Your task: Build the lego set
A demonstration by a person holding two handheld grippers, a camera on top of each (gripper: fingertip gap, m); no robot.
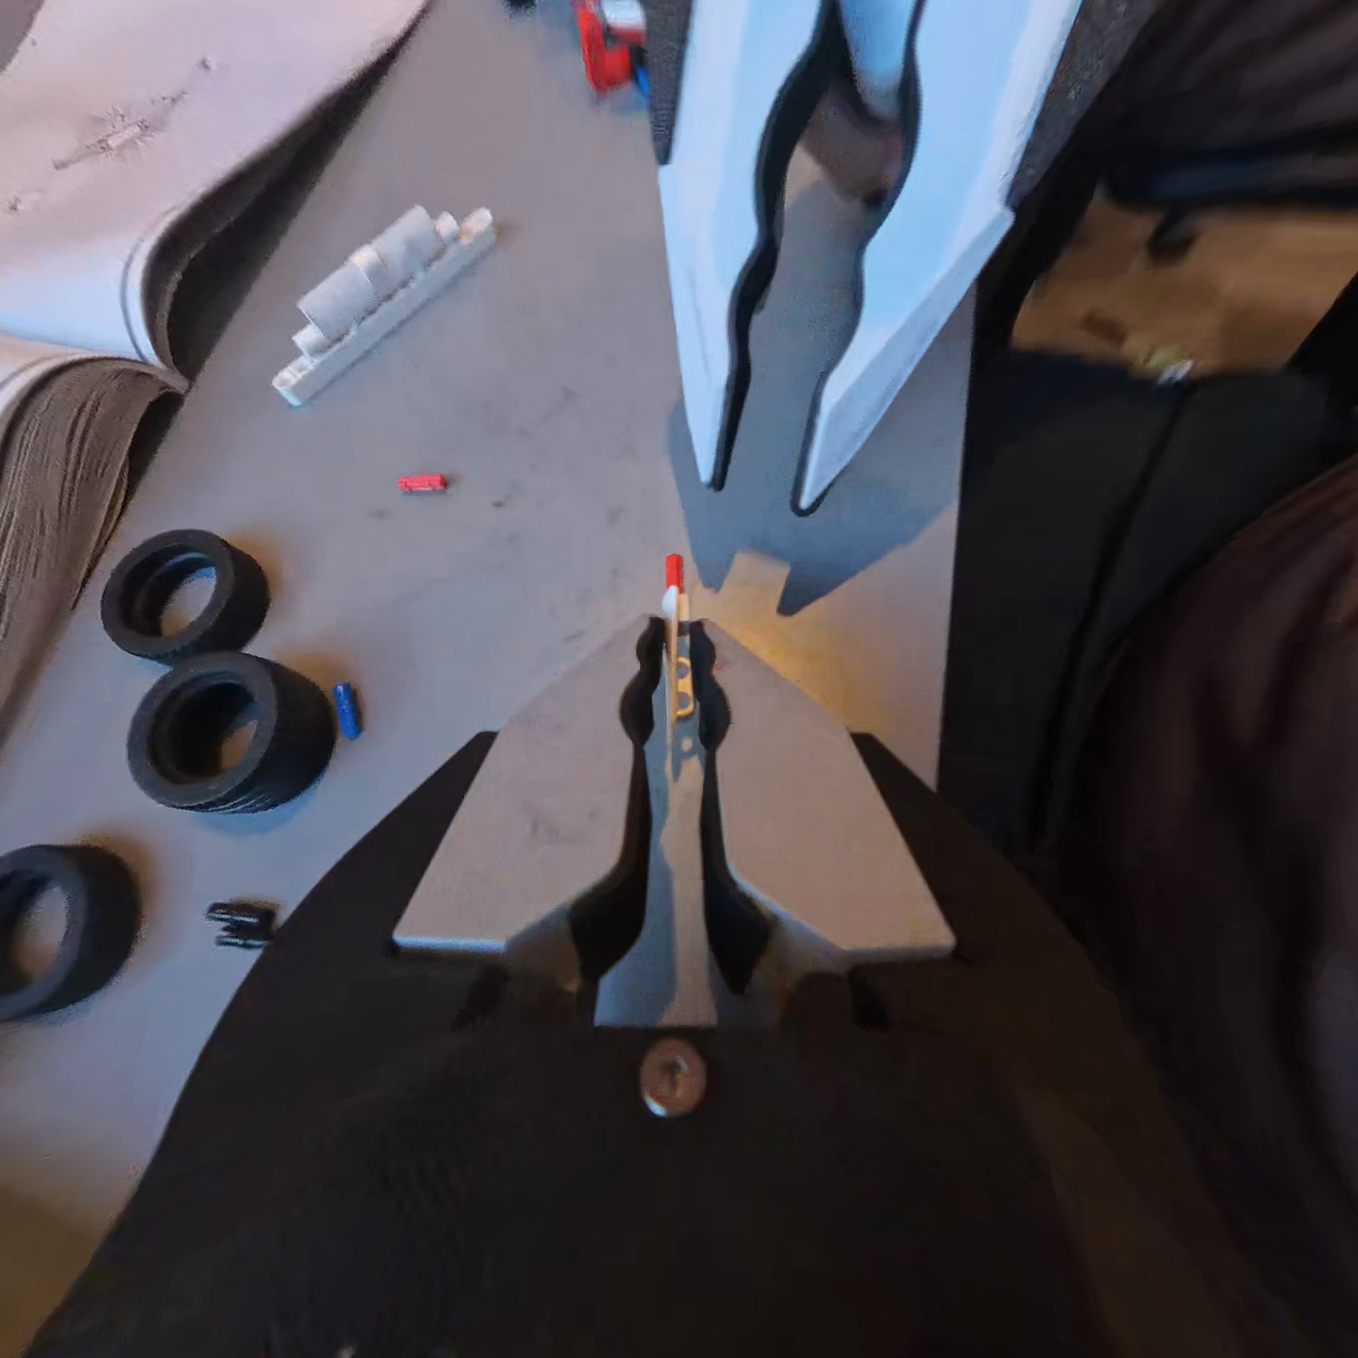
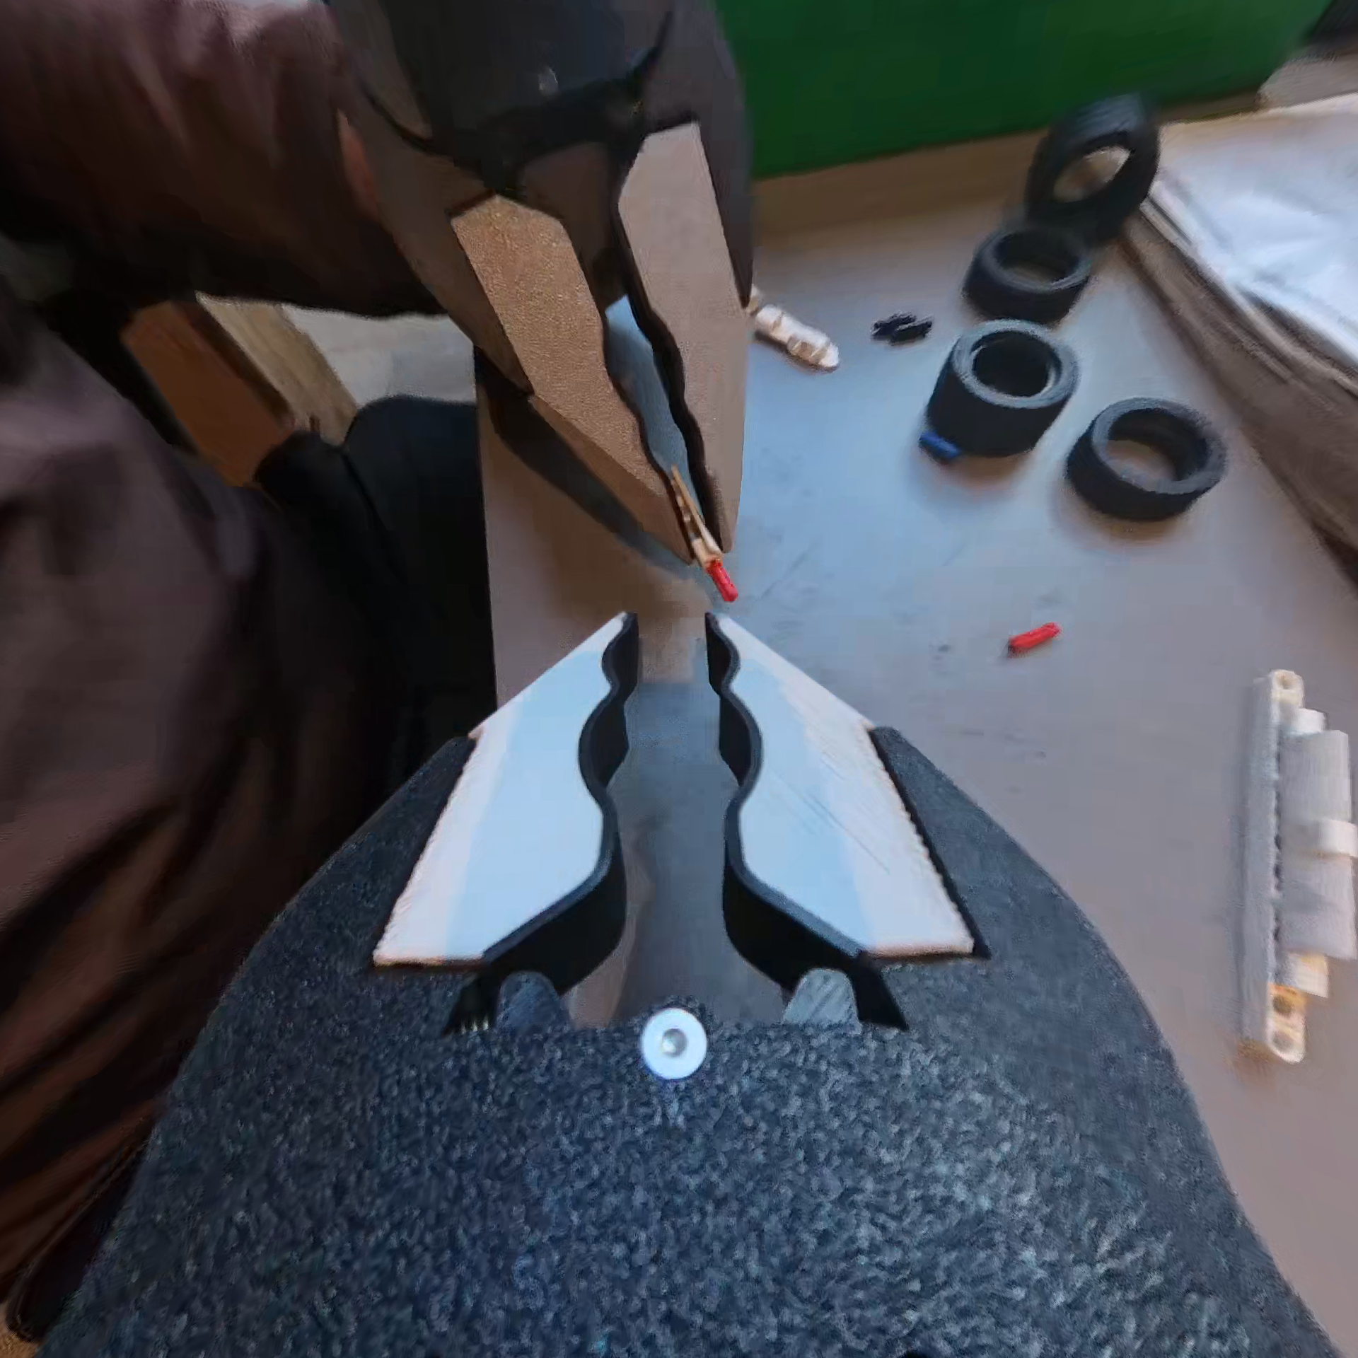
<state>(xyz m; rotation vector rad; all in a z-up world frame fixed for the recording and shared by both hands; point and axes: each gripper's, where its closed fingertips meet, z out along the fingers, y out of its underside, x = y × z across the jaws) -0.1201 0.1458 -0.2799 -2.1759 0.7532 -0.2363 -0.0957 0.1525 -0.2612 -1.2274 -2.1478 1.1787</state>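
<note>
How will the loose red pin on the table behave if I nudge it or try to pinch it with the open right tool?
The red pin looks round-bodied and lies on its side on the smooth grey table, so a nudge will probably roll or skid it. It looks tiny and light beside the right tool, so a pinch may squirt it out. It seems rigid plastic, not fragile.

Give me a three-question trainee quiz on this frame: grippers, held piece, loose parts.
1. True or false: the right gripper is shut on a tyre.
2. What sticks out of the beam held by the left gripper?
A. red pin
B. blue pin
C. black pin
3. Fill in: a second red pin lies loose on the ____.

Key: 1 false, its jaws are open and empty; 2 A; 3 table.
</note>
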